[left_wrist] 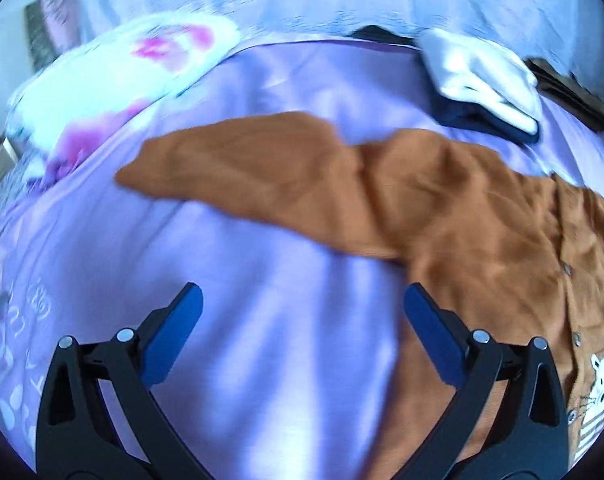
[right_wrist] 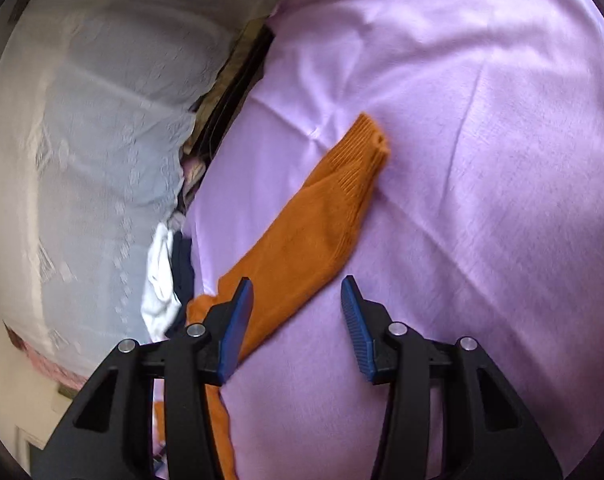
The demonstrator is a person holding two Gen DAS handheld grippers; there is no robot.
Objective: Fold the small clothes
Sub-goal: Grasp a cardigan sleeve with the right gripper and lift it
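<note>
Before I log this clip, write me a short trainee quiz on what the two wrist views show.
1. True or false: the left claw is shut on the orange cardigan.
2. Which part of the cardigan lies ahead of the right claw? A) hood B) sleeve with ribbed cuff C) pocket
3. Fill in: the cardigan lies on a ____ sheet.

Key: 1 false, both claws are open and empty; 2 B; 3 purple (lilac).

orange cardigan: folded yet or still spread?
Spread, not folded. Orange cardigan lies flat on the purple sheet, one sleeve stretched straight out; both grippers open, holding nothing.
</note>
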